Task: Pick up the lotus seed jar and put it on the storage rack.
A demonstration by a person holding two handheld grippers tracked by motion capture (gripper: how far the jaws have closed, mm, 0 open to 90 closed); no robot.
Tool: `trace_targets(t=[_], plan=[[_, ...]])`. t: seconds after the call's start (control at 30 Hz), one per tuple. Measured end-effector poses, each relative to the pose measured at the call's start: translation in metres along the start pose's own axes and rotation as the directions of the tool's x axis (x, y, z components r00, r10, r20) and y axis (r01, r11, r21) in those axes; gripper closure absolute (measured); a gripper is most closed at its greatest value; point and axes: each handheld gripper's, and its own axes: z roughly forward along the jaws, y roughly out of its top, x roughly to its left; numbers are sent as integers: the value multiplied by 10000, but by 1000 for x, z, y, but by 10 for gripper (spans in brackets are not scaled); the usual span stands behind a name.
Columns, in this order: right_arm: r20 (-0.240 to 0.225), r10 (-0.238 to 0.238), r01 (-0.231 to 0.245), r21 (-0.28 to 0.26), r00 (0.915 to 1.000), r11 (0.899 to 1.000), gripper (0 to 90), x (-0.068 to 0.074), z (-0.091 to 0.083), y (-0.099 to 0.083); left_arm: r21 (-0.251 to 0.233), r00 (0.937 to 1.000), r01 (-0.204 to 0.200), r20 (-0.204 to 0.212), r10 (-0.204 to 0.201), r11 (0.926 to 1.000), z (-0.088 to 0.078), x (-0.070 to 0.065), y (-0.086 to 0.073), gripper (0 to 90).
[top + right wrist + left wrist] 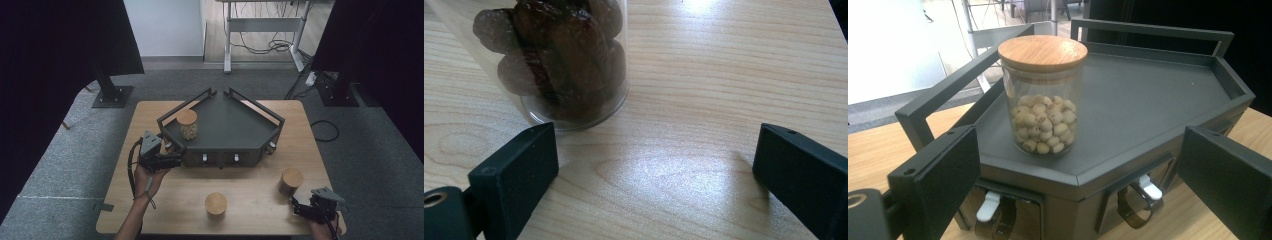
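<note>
Both tongs open, nothing gripped.
My left gripper (172,161) faces the jar of pale round seeds (1043,100), lidded, upright on the dark tray (1148,100). My right gripper (298,207) sits just beside the jar of dark dried fruit (559,55) on the table (704,75).

Date jar cropped up top
The date jar (559,60) runs off the right gripper view's upper edge, lid unseen.

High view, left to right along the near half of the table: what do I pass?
Left gripper → middle jar with wooden lid → right jar with wooden lid → right gripper.
</note>
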Motion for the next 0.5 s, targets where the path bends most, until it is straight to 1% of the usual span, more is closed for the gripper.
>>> trace_targets(t=[0.5], plan=[[4,-20,20,3,10000,10000,36,0,0,0,145,9998,140,128,-142,9998,-11,2,-15,34]])
